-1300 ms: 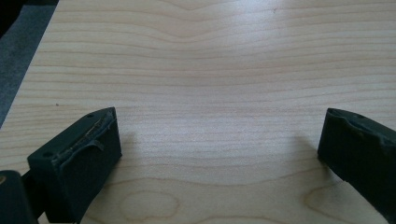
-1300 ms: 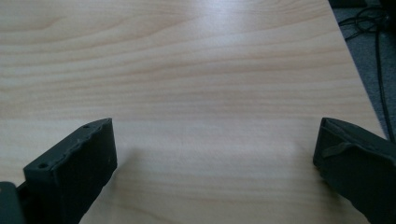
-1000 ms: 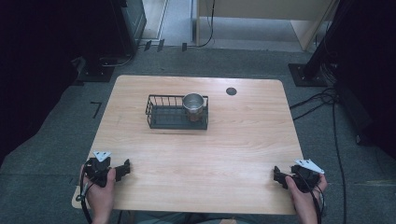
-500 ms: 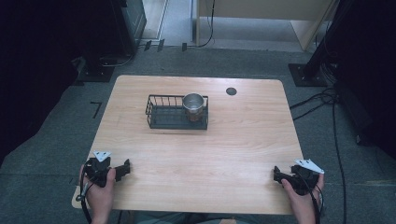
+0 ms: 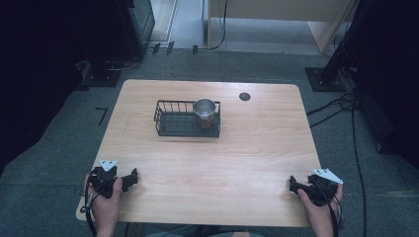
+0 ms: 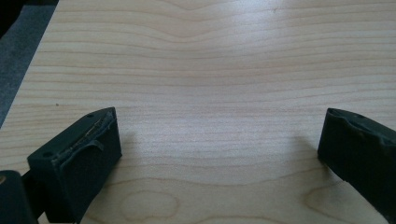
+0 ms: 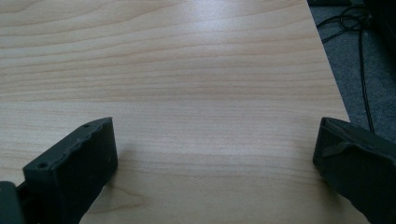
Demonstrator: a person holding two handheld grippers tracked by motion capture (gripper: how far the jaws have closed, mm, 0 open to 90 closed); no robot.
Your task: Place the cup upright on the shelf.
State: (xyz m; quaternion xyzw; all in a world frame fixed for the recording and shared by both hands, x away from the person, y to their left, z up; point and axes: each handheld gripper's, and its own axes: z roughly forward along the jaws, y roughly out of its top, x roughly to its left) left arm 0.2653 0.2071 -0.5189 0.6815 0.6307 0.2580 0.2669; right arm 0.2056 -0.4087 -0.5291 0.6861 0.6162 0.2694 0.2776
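My fingers (image 6: pixel 77 158) on the left gripper (image 6: pixel 219 154) are spread wide w/ nothing btwn them, just bare wood grain of the table (image 6: pixel 210 70); same on the right gripper (image 7: pixel 215 158), fingers (image 7: pixel 74 163) wide apart over bare tabletop, w/ the table's edge and grey carpet (image 7: pixel 369 60) plus a couple of dark cables (image 7: pixel 362 51) showing at the upper right of the right gripper view. From the high view I see the left gripper (image 5: pixel 129 178) held in my left hand (image 5: pixel 106 200) at the near left corner of the table (image 5: pixel 257 163), jaws pointing inward across the wood, grey plate on top; the right gripper (image 5: pixel 294 185) sits in my right hand (image 5: pixel 321 205) at the near right corner, jaws also pointing inward, so the two face each other, well apart. Both look low over the surface; can't tell if they touch it. Nearest things to them: a metal cup (image 5: pixel 204 110) standing upright inside the right end of a black wire basket (image 5: pixel 173 118), which sits on the far middle part of the table, well apart from both grippers. Rest of the basket looks empty. Beyond the basket, near the far edge, a small dark round spot (image 5: pixel 244 96) on the tabletop, right of the cup. Around the table: grey carpet floor, dark cables (image 5: pixel 346 106) off the right side, dark equipment (image 5: pixel 123 29) at far left.
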